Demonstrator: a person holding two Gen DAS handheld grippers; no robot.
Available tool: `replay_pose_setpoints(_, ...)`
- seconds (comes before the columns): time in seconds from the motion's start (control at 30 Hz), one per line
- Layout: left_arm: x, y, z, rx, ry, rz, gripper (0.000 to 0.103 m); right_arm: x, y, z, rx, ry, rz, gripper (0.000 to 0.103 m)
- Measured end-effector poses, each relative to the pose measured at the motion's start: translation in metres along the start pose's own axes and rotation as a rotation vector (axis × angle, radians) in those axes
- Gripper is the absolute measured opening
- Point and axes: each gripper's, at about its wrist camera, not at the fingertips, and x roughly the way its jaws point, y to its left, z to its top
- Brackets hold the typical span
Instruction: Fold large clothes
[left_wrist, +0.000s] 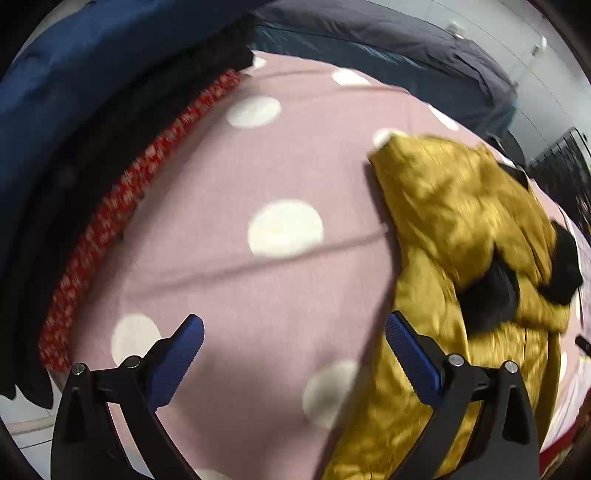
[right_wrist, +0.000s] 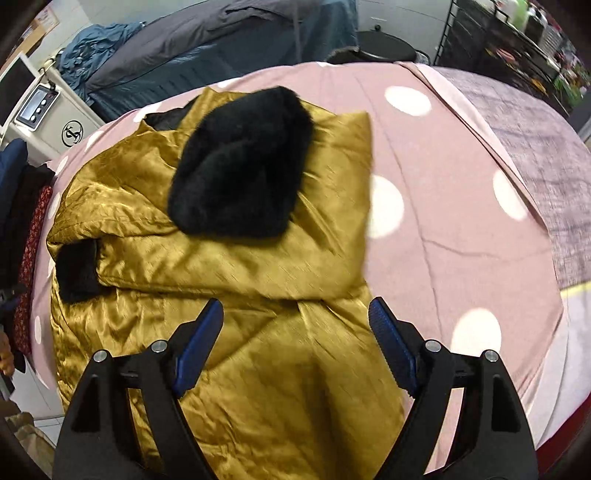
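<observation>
A bed covered by a pink sheet (right_wrist: 461, 236) with large white dots fills both views. On it lies a shiny mustard-gold jacket (right_wrist: 229, 258), partly folded, a sleeve laid across its body. A black fur collar (right_wrist: 240, 162) rests on top near the far end, and a black fur cuff (right_wrist: 75, 269) shows at the sleeve's left end. Dark clothes and a red patterned cloth (left_wrist: 122, 206) lie along the bed's left edge. The right tool (right_wrist: 295, 314) hovers over the jacket, spread wide, holding nothing. The left tool (left_wrist: 293, 330) is likewise wide apart and empty, over bare sheet just beside the jacket's edge.
</observation>
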Motion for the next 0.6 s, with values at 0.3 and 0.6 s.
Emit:
replay_pose_setpoints(0.3,0.015,-0.015,-0.085,0.095,0.136,-0.111,0.097,0.0,-0.07,-0.066,0.078,0.094,-0.005,0.08)
replay_pose_setpoints(0.6,0.032,-0.024,-0.146,0.217,0.256,-0.153,0.089,0.016,-0.112,-0.141,0.18,0.232,0.102,0.081)
